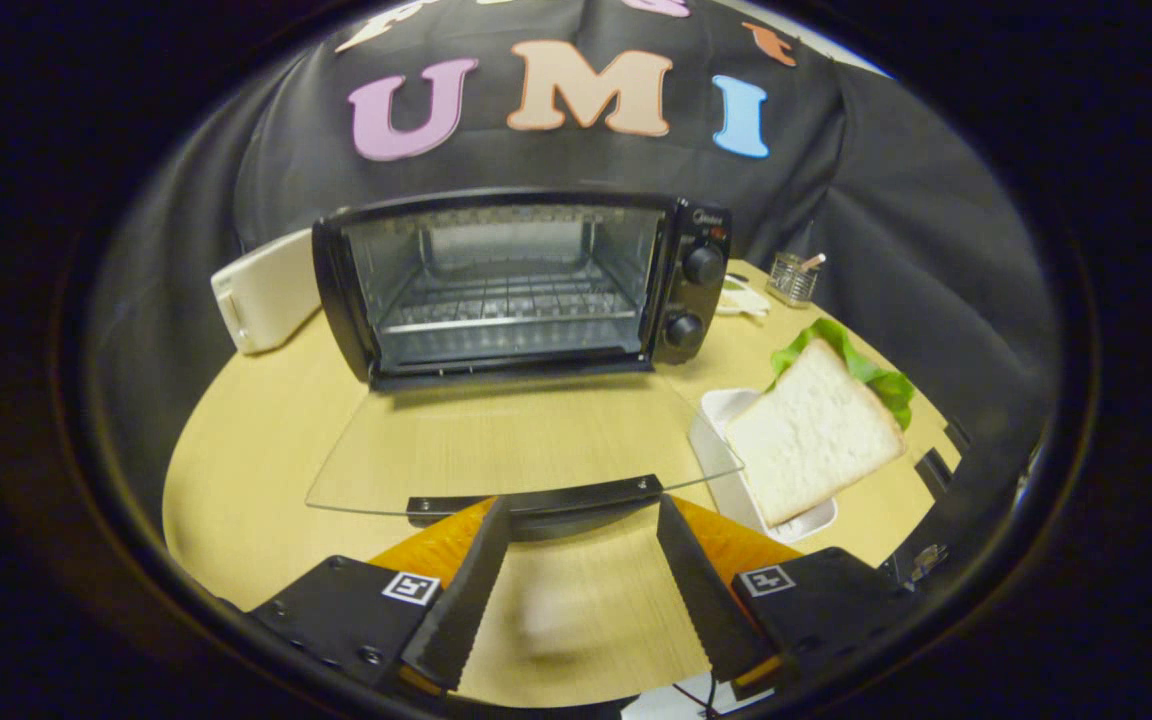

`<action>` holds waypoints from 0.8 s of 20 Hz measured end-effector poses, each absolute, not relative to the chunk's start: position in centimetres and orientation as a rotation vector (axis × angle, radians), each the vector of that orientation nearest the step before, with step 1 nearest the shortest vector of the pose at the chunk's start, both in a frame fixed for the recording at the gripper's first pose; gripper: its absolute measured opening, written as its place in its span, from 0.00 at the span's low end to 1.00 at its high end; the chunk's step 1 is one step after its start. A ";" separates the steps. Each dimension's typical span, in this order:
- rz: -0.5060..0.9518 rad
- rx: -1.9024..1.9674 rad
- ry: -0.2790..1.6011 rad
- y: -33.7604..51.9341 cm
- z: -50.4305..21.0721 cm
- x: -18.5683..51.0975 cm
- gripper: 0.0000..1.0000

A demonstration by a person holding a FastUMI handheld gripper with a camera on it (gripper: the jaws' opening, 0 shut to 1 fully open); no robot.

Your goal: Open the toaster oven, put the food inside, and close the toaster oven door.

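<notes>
The oven [521, 285] stands on the tabletop [256, 440] with its glass door [516, 450] dropped flat, rack [511, 300] bare. The hand-held gripper [584, 510] is released, fingers spread just behind the door handle [536, 497]. Right of them, bread [811, 430] with lettuce [851, 365] leans in a white tray [716, 420].

A staged booth, not a real kitchen: black cloth [896, 230] hangs as the wall behind a round wooden table [266, 440] laid out like a kitchen counter. Well beyond the gripper [584, 515], whose fingers stand apart with nothing between them, a toaster oven [521, 285] sits with its glass door [506, 440] folded down. Ahead and right, bread [811, 430] with lettuce [861, 370] rests on a white dish [721, 410]; farther back stands a small wire holder [794, 278].
</notes>
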State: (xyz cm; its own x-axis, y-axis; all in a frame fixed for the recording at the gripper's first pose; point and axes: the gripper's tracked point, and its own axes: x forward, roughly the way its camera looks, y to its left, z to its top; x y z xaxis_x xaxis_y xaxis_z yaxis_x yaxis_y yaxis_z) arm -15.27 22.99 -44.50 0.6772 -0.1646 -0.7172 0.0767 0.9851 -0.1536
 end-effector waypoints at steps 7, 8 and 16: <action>-0.116 -0.073 0.861 22.7 -46.1 -15.7 0.93; -0.109 -0.064 0.867 22.8 -45.9 -15.7 0.93; 0.143 -0.042 0.910 23.5 -40.0 -12.5 0.95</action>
State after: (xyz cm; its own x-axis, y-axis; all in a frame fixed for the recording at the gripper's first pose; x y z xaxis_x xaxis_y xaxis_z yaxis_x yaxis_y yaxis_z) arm -12.47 23.52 -40.03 0.6046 0.1063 -0.7894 -0.1416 0.9896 0.0248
